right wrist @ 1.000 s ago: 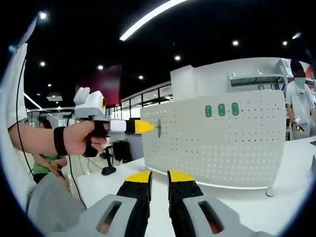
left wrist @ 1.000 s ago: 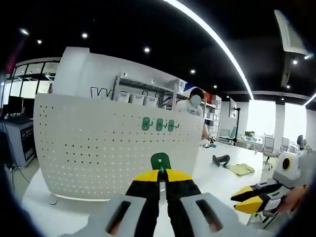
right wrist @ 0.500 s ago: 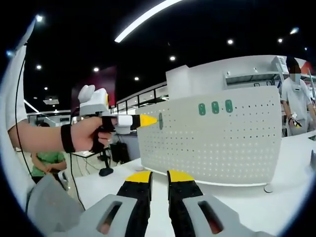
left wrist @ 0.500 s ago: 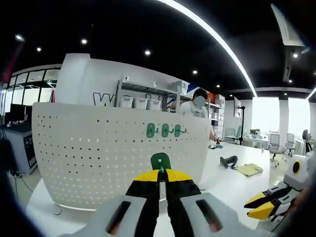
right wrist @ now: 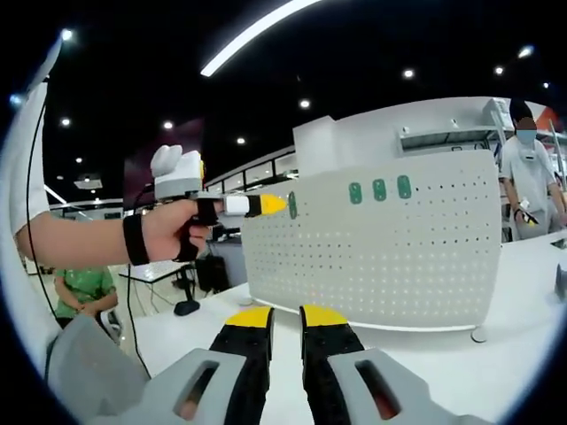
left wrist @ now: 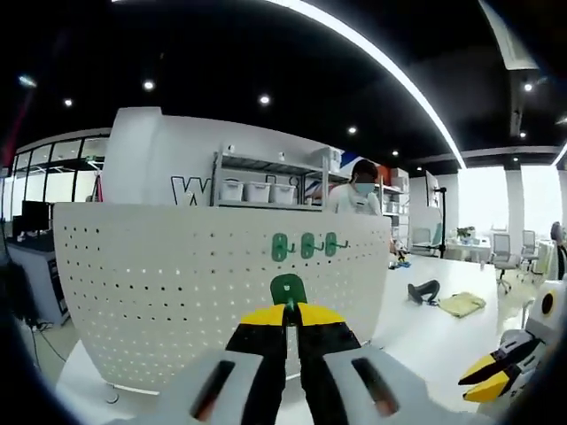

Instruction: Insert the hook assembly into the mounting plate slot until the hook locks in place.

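A metal shelf [left wrist: 266,173] of white bins [left wrist: 257,190] (three visible) stands behind a masked person [left wrist: 361,197].

So the pegboard [left wrist: 213,292] stands upright on the bench [right wrist: 496,372], with three hooks [left wrist: 305,246] in a row on its upper face. The left hand-held gripper [left wrist: 287,312] sits in front of the board with a hook [left wrist: 287,288] between its tips, below that row. In the right gripper view it's at the board's left edge, and a person [right wrist: 529,173] stands behind the board's right end.
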A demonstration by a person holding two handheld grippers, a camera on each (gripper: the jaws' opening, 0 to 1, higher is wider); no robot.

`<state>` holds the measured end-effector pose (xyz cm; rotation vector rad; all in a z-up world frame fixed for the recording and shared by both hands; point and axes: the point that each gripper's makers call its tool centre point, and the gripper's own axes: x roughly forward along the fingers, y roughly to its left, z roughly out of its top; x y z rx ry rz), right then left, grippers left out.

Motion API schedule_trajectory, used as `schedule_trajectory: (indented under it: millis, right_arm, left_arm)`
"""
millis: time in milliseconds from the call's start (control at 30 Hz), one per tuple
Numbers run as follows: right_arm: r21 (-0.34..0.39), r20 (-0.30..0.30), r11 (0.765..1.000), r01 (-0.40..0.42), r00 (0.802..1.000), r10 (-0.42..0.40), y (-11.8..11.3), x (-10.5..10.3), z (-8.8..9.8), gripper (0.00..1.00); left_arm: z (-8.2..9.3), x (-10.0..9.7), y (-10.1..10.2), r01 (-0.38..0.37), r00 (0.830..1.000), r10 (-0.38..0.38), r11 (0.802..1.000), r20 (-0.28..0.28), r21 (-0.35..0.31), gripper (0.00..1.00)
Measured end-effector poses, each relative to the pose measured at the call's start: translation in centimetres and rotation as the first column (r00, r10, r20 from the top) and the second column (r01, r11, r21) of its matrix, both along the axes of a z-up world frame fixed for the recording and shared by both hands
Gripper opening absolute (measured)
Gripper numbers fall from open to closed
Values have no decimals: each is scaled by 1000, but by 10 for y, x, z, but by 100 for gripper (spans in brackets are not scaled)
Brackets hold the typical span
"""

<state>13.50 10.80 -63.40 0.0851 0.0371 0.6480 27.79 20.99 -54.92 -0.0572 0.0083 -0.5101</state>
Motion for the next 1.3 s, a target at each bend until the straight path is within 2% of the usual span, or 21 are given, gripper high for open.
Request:
schedule_trajectory:
  millis: [400, 767, 1300]
  right_arm:
    - [-6, -12, 1000, 8, 1000, -8, -6, 5, -4, 11]
    - [-5, -33, 1000, 27, 999, -28, -10, 7, -12, 10]
    - [-2, -51, 998, 64, 997, -64, -22, 8, -18, 10]
  left_arm:
    - [-2, 17, -8, -6, 1000, 5, 999, 9, 33, 3]
    - [10, 34, -8, -35, 999, 34, 999, 41, 42, 2]
    - [10, 59, -12, -61, 997, 59, 997, 41, 55, 3]
